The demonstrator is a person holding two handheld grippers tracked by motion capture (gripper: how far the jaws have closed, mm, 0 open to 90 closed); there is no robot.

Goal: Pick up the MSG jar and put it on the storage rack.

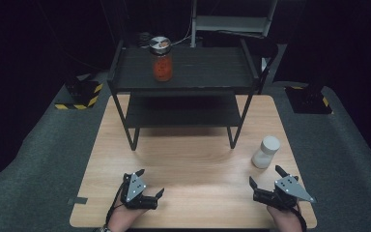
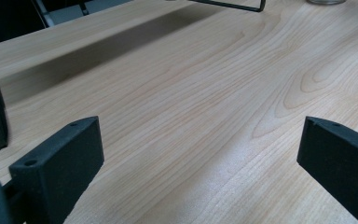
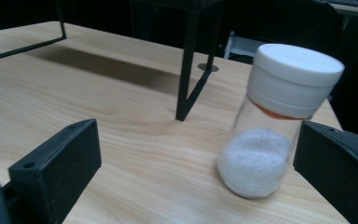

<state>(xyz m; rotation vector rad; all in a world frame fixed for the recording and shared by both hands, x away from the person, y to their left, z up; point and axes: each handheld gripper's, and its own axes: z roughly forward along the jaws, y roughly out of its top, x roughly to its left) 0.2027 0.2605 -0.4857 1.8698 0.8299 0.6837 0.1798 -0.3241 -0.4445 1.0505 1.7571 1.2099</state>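
A clear jar with a white lid and white powder (image 1: pixel 266 152) stands on the wooden table (image 1: pixel 188 159) at the right. My right gripper (image 1: pixel 266 176) is open just in front of it. In the right gripper view this jar (image 3: pixel 270 135) stands upright close to the right jaw, untouched. My left gripper (image 1: pixel 150 182) rests open near the table's front left, over bare wood (image 2: pixel 200 121). A jar of red contents with a metal lid (image 1: pixel 162 60) stands on the top of the black two-tier shelf (image 1: pixel 188 72).
The black shelf's legs (image 1: pixel 134 140) stand on the table's far half, and its lower tier (image 1: pixel 181 112) is bare. One leg (image 3: pixel 189 70) rises beyond the white-lidded jar. Dark grey matting (image 1: pixel 38 164) surrounds the table.
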